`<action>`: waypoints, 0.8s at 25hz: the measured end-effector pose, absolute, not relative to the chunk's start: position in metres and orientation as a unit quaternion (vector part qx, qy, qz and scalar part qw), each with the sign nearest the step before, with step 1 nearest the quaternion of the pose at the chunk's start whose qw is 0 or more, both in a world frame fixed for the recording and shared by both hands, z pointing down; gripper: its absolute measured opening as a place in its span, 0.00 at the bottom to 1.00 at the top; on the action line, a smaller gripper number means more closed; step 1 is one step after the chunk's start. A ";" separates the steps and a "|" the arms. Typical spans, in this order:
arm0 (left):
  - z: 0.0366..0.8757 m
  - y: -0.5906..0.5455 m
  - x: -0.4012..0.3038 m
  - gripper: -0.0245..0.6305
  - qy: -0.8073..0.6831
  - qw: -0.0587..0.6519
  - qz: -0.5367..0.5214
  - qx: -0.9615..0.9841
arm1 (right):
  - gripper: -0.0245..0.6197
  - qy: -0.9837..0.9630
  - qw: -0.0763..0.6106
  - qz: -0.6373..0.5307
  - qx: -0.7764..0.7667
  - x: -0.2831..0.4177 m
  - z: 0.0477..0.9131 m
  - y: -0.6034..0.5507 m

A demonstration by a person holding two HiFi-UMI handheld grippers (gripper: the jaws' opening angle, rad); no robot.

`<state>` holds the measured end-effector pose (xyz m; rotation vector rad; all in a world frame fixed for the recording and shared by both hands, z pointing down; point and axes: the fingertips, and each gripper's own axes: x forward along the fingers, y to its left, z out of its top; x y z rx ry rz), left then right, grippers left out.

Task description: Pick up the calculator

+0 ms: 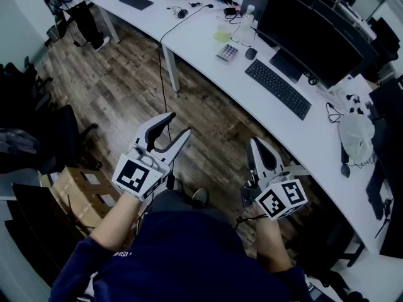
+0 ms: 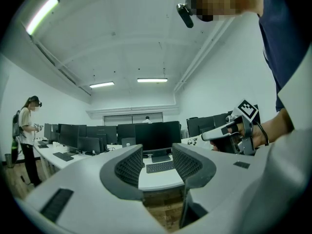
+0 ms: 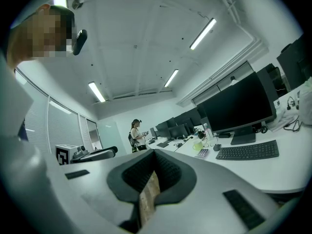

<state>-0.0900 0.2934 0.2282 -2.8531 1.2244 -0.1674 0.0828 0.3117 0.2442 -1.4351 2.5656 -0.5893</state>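
Calculator [image 1: 227,52] lies flat on the white desk [image 1: 201,39], left of the black keyboard [image 1: 278,88], just beside the mouse [image 1: 250,53], near a pale green cup [image 1: 221,34]; untouched, well apart from both grippers. Left gripper [image 1: 179,124] held level over the wood floor [image 1: 119,87], pointing deskward; jaws spread wide, nothing between the ribbed pads [image 2: 130,165]. Right gripper [image 1: 254,142] also level, nearer the desk edge; jaws pressed together at the tips, only a thin slit below them, holding nothing. In the right gripper view the calculator sits ahead to the right, before the big monitor [image 3: 239,106].
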 end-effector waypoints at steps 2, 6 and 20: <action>0.227 0.294 -0.087 0.35 0.396 0.016 -0.054 -0.917 | 0.05 0.855 0.073 -0.196 -0.475 0.086 0.244 0.311; 0.222 0.288 -0.080 0.35 0.397 0.022 -0.056 -0.916 | 0.05 0.856 0.076 -0.195 -0.472 0.091 0.242 0.306; 0.222 0.242 -0.073 0.35 0.398 0.036 -0.053 -0.915 | 0.05 0.858 0.077 -0.188 -0.472 0.100 0.246 0.259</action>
